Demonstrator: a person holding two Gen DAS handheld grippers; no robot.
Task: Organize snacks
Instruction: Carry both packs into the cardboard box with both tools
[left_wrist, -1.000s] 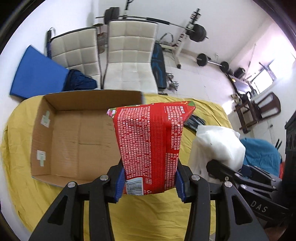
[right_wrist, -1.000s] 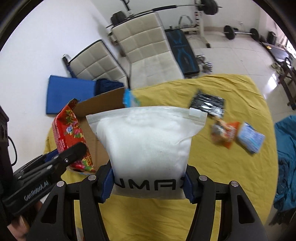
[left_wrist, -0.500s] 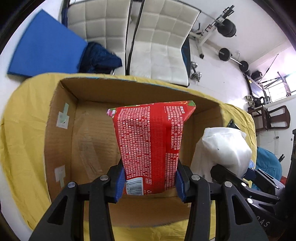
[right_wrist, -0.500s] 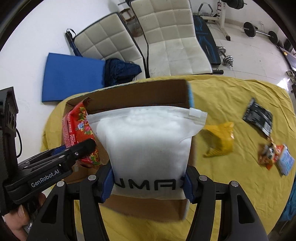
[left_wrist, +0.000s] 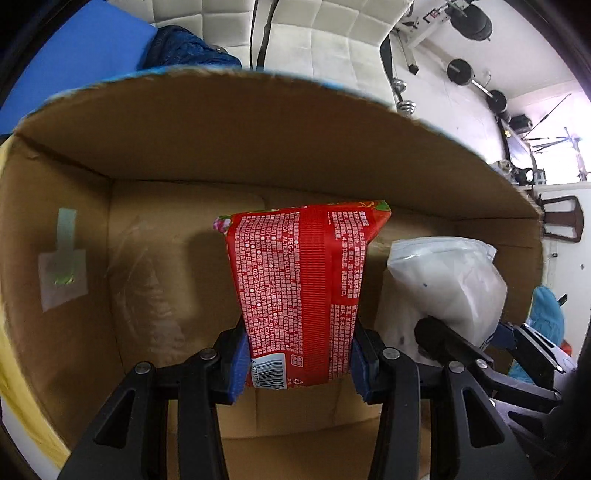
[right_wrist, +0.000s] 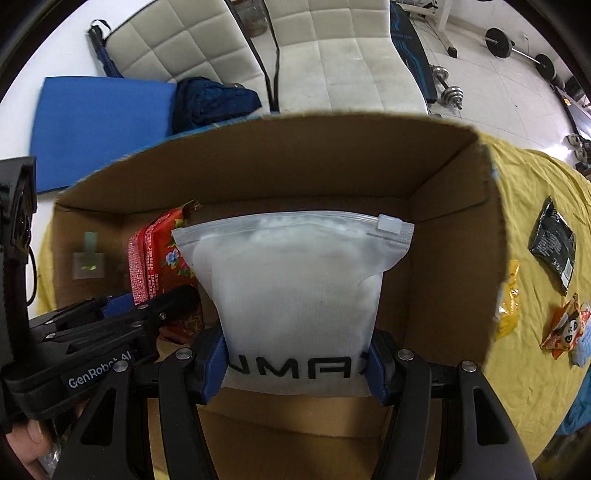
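Note:
My left gripper (left_wrist: 298, 363) is shut on a red snack packet (left_wrist: 301, 291), held upright inside the open cardboard box (left_wrist: 155, 258). Beside it on the right, the white zip pouch (left_wrist: 448, 280) sits in the other gripper. In the right wrist view my right gripper (right_wrist: 297, 363) is shut on that white zip pouch (right_wrist: 299, 288), also down inside the cardboard box (right_wrist: 454, 221). The red snack packet (right_wrist: 155, 258) stands to the pouch's left, with the left gripper's black body across the lower left. The box floor under both packets looks bare.
On the yellow tablecloth (right_wrist: 535, 369) right of the box lie a black packet (right_wrist: 552, 245), a yellow packet (right_wrist: 508, 306) and an orange packet (right_wrist: 563, 325). Two white padded chairs (right_wrist: 347, 55) and a blue mat (right_wrist: 99, 122) stand beyond the box. Gym weights lie on the floor.
Both grippers have moved forward and down into the box with their packets. The box walls now fill most of both views.

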